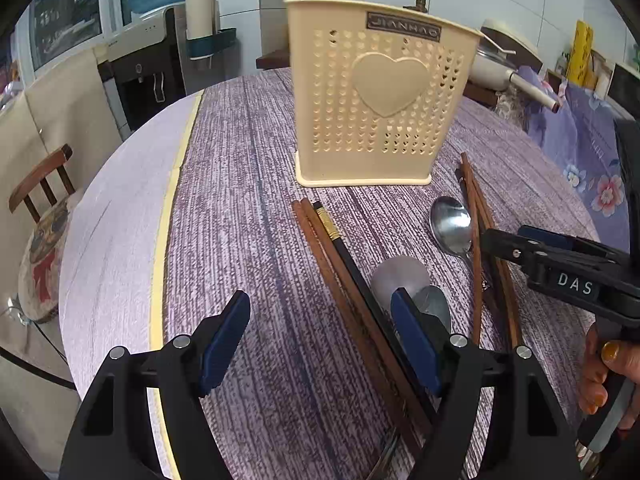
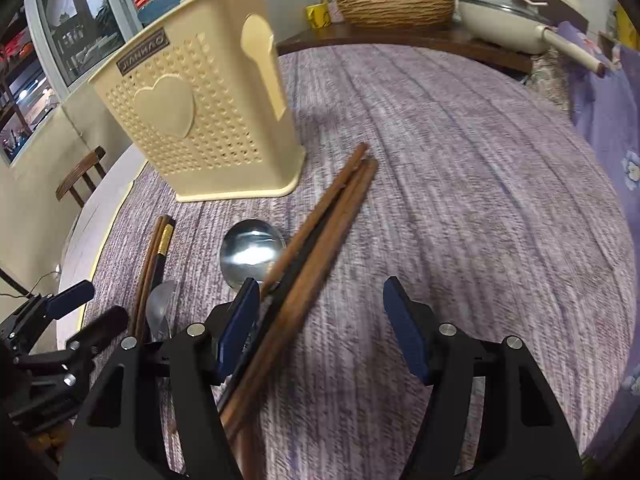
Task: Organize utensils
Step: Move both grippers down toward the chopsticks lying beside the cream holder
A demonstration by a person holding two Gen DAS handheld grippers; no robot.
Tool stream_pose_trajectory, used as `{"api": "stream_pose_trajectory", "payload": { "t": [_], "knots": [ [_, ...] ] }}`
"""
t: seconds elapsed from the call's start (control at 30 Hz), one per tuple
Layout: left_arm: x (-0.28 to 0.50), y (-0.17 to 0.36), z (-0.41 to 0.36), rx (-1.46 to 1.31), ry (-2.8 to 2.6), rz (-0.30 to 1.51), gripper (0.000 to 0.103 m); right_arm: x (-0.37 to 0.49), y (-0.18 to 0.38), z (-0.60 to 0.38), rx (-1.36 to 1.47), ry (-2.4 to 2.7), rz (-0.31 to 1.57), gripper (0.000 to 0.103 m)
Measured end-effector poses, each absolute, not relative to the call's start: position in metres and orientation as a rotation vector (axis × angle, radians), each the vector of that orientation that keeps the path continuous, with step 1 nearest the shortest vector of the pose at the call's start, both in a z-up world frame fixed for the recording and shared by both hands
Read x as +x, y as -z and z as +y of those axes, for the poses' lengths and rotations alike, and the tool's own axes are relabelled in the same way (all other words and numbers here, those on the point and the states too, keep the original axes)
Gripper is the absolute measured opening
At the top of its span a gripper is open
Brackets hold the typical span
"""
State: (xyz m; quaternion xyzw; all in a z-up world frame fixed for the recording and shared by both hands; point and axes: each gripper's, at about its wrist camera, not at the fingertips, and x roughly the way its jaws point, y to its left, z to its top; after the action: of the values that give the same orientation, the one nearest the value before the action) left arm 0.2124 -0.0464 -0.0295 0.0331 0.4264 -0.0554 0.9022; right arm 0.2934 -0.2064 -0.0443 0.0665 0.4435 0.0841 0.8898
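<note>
The left claw [image 1: 320, 336] hangs low over the counter [image 1: 240, 184] with its jaws spread wide and nothing between them, and the right claw [image 2: 320, 328] is likewise released, its blue pads apart above a bundle of brown chopsticks [image 2: 316, 236]. That bundle runs diagonally under the right claw, passing just beside its left finger, with the far tips reaching toward the cream utensil holder [image 2: 200, 120]. A steel spoon [image 2: 252, 252] lies bowl up just left of the bundle, its handle tucked under the sticks. Farther left lie two more brown chopsticks with a black gold-banded chopstick [image 1: 332, 228] alongside them, and a second spoon [image 1: 400, 280] beside these, partly hidden by the left claw's right finger. The holder stands upright on the counter beyond all the utensils, perforated, with a raised heart on its face. The counter is round and covered in a purple woven-look cloth with a pale yellow band near the edge. Around it are a wooden chair [image 1: 44, 184], a water dispenser [image 1: 148, 64], a wicker basket [image 2: 396, 4] and a cream pan [image 2: 508, 24] on a dark side shelf.
</note>
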Motion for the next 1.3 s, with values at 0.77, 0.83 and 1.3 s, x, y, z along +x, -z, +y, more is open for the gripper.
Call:
{"api": "stream_pose_trajectory", "payload": {
  "t": [0.77, 0.83, 1.3],
  "knots": [
    [0.225, 0.022, -0.007, 0.062, 0.039, 0.892, 0.072, 0.287, 0.027, -0.261, 0.067, -0.110, 0.944, 0.060],
    [0.223, 0.025, -0.017, 0.078, 0.058, 0.893, 0.072, 0.286, 0.026, -0.256, 0.050, -0.114, 0.938, 0.060],
    [0.218, 0.042, -0.007, 0.124, 0.006, 0.935, 0.072, 0.279, 0.034, -0.263, 0.013, -0.068, 0.947, 0.060]
  ]
}}
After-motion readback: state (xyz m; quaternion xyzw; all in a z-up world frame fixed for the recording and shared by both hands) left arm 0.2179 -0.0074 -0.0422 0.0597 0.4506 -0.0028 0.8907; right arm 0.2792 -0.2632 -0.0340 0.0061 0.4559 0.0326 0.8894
